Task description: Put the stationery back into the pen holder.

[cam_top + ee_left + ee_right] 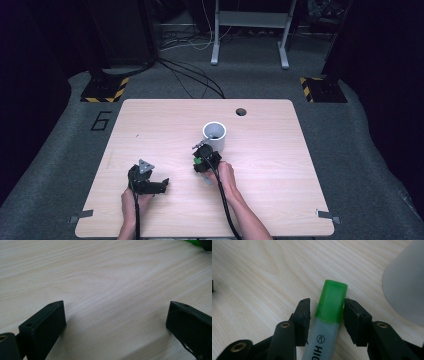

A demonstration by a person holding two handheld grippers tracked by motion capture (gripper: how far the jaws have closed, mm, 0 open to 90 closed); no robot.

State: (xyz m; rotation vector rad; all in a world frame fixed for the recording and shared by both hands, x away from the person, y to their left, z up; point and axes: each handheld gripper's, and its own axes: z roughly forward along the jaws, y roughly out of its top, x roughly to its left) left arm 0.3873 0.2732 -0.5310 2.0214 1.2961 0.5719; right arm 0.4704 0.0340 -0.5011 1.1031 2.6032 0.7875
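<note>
High view: I work at the table (150, 120) with a gripper in each hand; my right gripper (202, 159) sits near the middle, pointed away from me at the white cup (215, 136), which stands upright and open-topped just beyond it; a little green shows at that gripper, the marker (198, 161) lying on the wood in front of the cup. I judge the cup to be the marker's destination, hence the pick-up so close to it. My left gripper (150, 184) rests low at the near left, well apart from both; it has no part in this step and is parked clear of the right hand's path.

Left gripper view: its jaws stand wide apart over bare wood, nothing between them; a sliver of green shows at the top right corner.

Right gripper view: the marker (329, 315) lies flat between my jaws, green cap pointing away, grey barrel running back under the gripper; the right pad touches the cap's side, while the left pad stands just off it with a thin gap, so the clamp looks almost but not fully made. The jaws straddle the cap-barrel joint; the cup's wall (404, 282) rises close at the right.
</note>
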